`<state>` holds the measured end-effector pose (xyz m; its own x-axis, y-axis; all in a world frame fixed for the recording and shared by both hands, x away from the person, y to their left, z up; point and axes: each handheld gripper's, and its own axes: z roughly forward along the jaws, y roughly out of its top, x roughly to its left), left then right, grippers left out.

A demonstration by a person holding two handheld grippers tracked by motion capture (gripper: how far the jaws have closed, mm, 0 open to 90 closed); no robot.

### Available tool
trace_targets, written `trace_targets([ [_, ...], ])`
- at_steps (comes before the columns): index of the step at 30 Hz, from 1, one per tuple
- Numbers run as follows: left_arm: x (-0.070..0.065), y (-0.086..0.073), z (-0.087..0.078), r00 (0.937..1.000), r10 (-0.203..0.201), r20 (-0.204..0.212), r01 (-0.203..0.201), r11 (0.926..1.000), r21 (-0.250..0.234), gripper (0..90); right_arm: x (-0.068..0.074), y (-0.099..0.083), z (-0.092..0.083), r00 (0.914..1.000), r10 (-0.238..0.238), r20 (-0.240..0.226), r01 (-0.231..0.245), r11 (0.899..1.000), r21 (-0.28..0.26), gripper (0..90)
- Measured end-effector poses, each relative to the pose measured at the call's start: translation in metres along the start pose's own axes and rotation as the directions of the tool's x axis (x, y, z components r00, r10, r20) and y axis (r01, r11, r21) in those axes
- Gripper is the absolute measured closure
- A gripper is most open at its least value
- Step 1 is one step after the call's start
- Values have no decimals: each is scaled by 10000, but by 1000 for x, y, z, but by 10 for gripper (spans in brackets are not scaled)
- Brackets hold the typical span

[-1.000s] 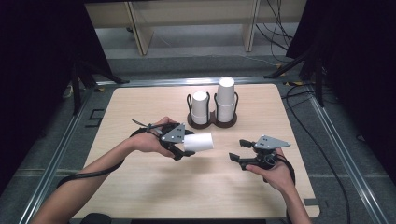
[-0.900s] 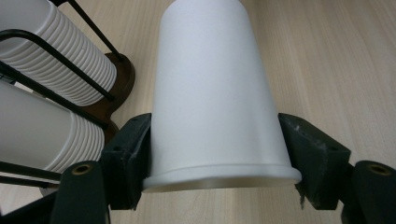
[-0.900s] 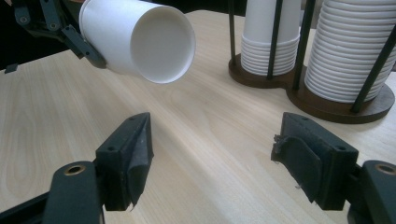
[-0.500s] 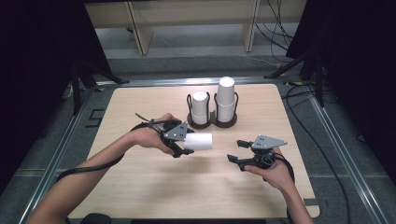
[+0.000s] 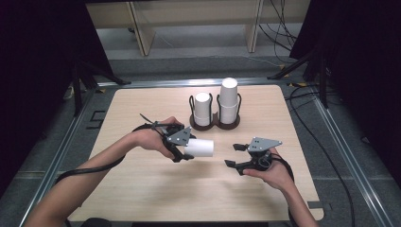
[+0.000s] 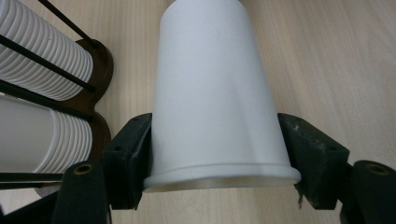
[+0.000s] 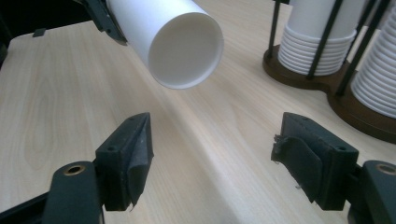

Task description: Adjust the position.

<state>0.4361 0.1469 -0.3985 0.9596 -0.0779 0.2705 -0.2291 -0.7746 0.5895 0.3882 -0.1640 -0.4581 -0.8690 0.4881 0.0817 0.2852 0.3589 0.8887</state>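
The left claw [image 5: 187,150] is pinching a single white paper cup [image 5: 199,147] near its rolled rim, one pad pressing each side of the wall; in the left gripper view the cup [image 6: 217,93] is lying along the claw's axis with the closed base pointing away. The cup is being carried on its side above the light wooden surface [image 5: 142,189], roughly mid-way between the left and right edges and nearer the front edge than the holder. In the right gripper view the cup's end [image 7: 186,44] is facing that camera, which suggests it is being presented for a hand-over. The right claw [image 5: 235,155] is spread wide and gripping nothing, its jaws aiming at the cup from the right-edge side, near it but apart. A dark brown two-well wire cup holder [image 5: 215,120] is standing toward the far edge, centred; its left well is carrying a shorter stack of white cups [image 5: 203,108], its right well a taller stack of white cups [image 5: 228,99], all stacked base up. Judgement: the grip close to the rim is leaving the base end free, so the right claw could be closing on that end; the thin wall may be dimpling if squeezed hard.
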Motion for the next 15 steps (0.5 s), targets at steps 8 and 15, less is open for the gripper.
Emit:
trace_targets([
  [8,-4,0,1,9989,129,447,-143,9994,314,301,0,2,6,9974,-714,-97,714,9974,50,271],
  [15,-3,2,2,9975,319,636,-361,9971,666,301,2,2,7,9980,-629,-97,630,9980,114,273],
])
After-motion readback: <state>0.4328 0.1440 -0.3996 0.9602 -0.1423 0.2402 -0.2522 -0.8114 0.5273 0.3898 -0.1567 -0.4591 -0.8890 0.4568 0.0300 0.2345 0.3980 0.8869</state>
